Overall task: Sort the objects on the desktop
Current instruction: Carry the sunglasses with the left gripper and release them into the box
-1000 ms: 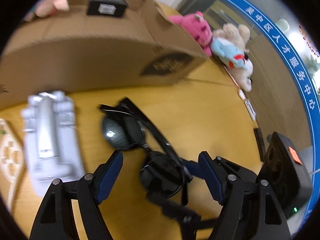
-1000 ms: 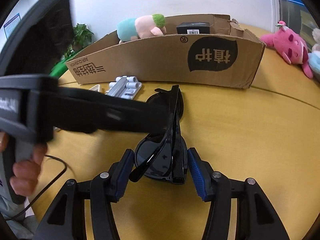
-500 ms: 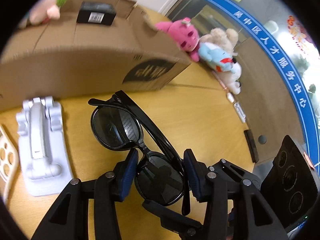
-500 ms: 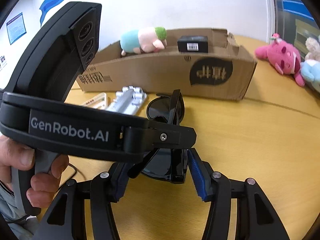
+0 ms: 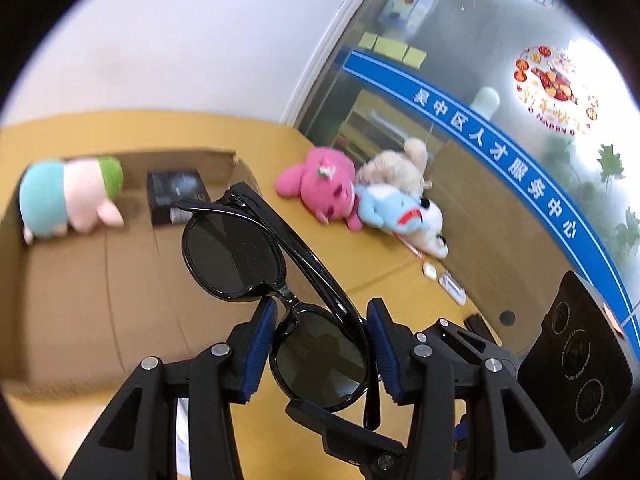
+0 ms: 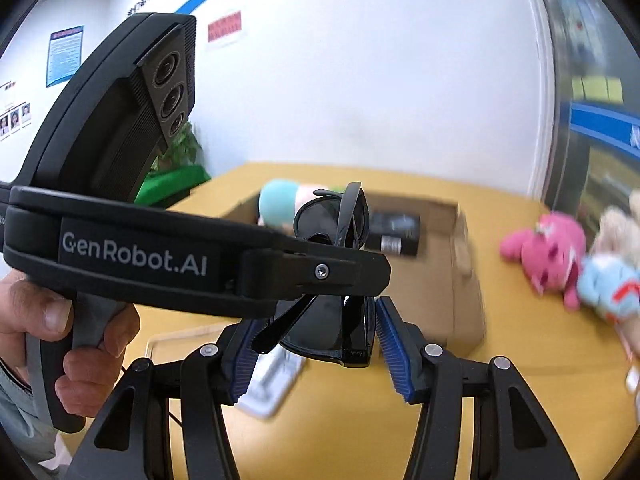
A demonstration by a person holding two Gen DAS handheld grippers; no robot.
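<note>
Both grippers hold a pair of black sunglasses (image 5: pixel 232 256) in the air, above the table. My left gripper (image 5: pixel 322 344) is shut on the near lens, its blue pads pressing the rim on both sides. The far lens and a folded temple arm jut out towards the open cardboard box (image 5: pixel 100 288). In the right wrist view my right gripper (image 6: pixel 320 344) is shut on the folded sunglasses (image 6: pixel 324 332) end-on. The left gripper's black housing (image 6: pixel 132 252) crosses in front and hides the middle of the frame.
The cardboard box (image 6: pixel 464 300) holds a teal-and-pink plush (image 5: pixel 68 200) and a small black box (image 5: pixel 176 196). A pink plush (image 5: pixel 324 192) and a blue plush (image 5: pixel 392 210) lie on the wooden table (image 5: pixel 304 152) to the right. A blurred white object (image 6: pixel 272 380) lies below.
The left gripper closed on the near lens. Both grippers then rose together, lifting the sunglasses off the table, and the box interior has come into view.
</note>
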